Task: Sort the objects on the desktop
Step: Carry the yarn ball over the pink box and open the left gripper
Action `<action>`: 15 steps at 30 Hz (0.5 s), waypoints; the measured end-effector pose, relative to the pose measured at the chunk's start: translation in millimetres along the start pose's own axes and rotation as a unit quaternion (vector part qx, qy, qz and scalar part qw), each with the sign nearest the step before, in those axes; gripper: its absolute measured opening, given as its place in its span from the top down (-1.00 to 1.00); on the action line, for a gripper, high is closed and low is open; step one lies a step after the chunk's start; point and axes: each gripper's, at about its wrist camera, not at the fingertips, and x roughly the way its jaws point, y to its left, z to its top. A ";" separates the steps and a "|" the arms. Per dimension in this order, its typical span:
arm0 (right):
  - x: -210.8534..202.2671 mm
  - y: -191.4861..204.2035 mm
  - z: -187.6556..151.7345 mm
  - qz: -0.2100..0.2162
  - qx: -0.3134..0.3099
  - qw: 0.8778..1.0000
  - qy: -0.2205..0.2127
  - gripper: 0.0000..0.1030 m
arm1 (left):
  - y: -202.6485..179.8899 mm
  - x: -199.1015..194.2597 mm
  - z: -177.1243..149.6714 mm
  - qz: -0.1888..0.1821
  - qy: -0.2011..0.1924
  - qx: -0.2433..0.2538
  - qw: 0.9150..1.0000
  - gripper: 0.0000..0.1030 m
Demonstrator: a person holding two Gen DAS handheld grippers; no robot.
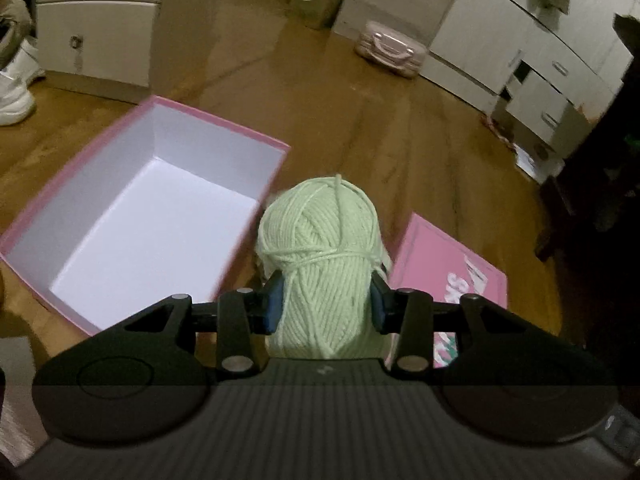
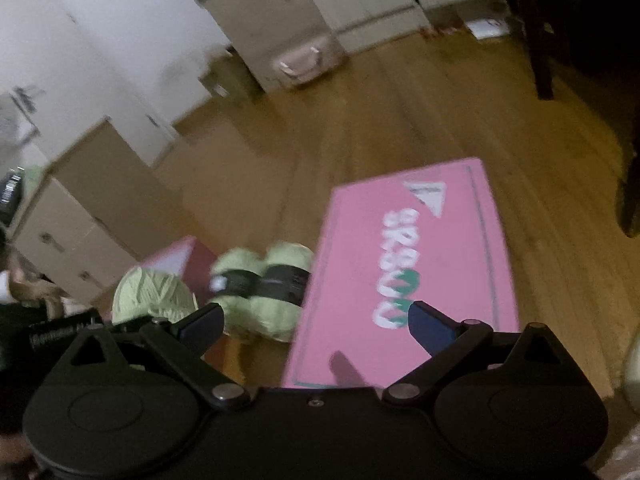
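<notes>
My left gripper (image 1: 326,300) is shut on a pale green yarn ball (image 1: 320,240) and holds it just right of an open pink box (image 1: 224,128) with a white inside. The same ball (image 2: 152,292) shows at the left in the right wrist view, held by the left gripper. Two more green yarn skeins with black bands (image 2: 264,292) lie on the wooden floor between the box corner (image 2: 188,256) and the pink lid (image 2: 404,272). My right gripper (image 2: 316,320) is open and empty above the lid's near end. The lid's edge also shows in the left wrist view (image 1: 448,264).
White cabinets (image 1: 520,64) and cardboard boxes (image 2: 264,20) line the far walls. A small pink case (image 1: 390,48) sits on the floor beyond. A dark chair leg (image 2: 540,40) stands at the right. White shoes (image 1: 16,92) are at the far left.
</notes>
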 end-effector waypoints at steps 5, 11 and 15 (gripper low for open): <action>24.5 55.3 11.1 -0.032 -0.047 0.997 0.059 -0.96 | 20.4 14.4 31.3 0.020 0.009 -0.023 1.000 0.19; 32.4 119.4 21.6 -0.015 -0.131 0.991 0.037 -0.96 | 56.7 7.3 56.5 0.035 -0.011 -0.037 0.999 0.17; 50.9 125.2 19.7 -0.008 -0.102 0.992 0.080 -0.96 | 76.1 33.4 58.7 0.034 0.030 -0.045 0.998 0.17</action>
